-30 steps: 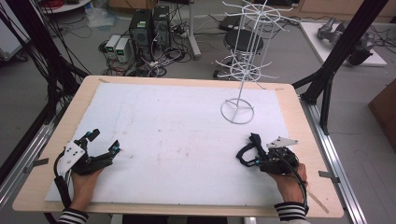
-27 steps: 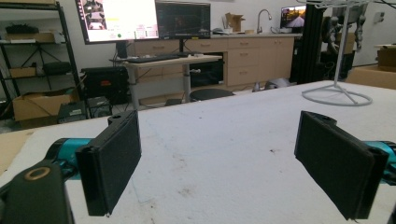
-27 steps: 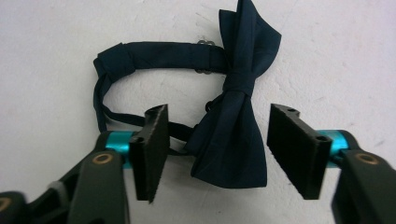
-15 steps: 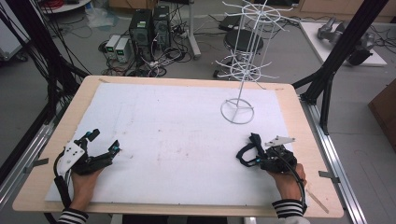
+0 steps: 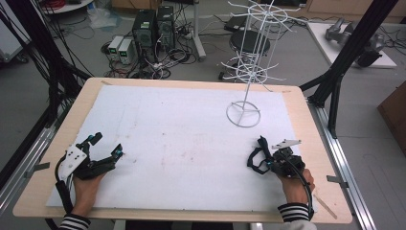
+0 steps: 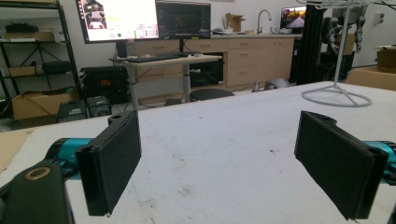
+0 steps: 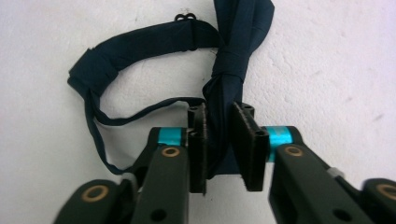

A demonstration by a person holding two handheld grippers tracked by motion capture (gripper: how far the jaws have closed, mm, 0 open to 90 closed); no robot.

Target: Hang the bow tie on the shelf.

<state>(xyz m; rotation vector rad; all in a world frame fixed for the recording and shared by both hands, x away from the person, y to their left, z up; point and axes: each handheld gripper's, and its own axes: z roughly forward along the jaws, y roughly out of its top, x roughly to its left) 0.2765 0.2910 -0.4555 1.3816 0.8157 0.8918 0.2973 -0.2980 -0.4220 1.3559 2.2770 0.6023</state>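
Left gripper (image 5: 106,146) jaws wide; right gripper (image 7: 225,140) jaws clamped.

The white padded sheet (image 5: 182,139) covering the wooden table (image 5: 81,103) lies bare from nine o'clock through the centre, giving free passage. At about one o'clock a tall white wire display rack (image 5: 249,67) stands on its ring base (image 5: 243,114), blocking that far corner.

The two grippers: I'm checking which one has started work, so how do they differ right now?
The right gripper has its fingers closed on a dark blue bow tie; they have just been closing. The left gripper has its fingers spread wide with nothing between them. The right gripper points down at the tie; the left looks level across the white table cover. Both rest near the table's front edge.
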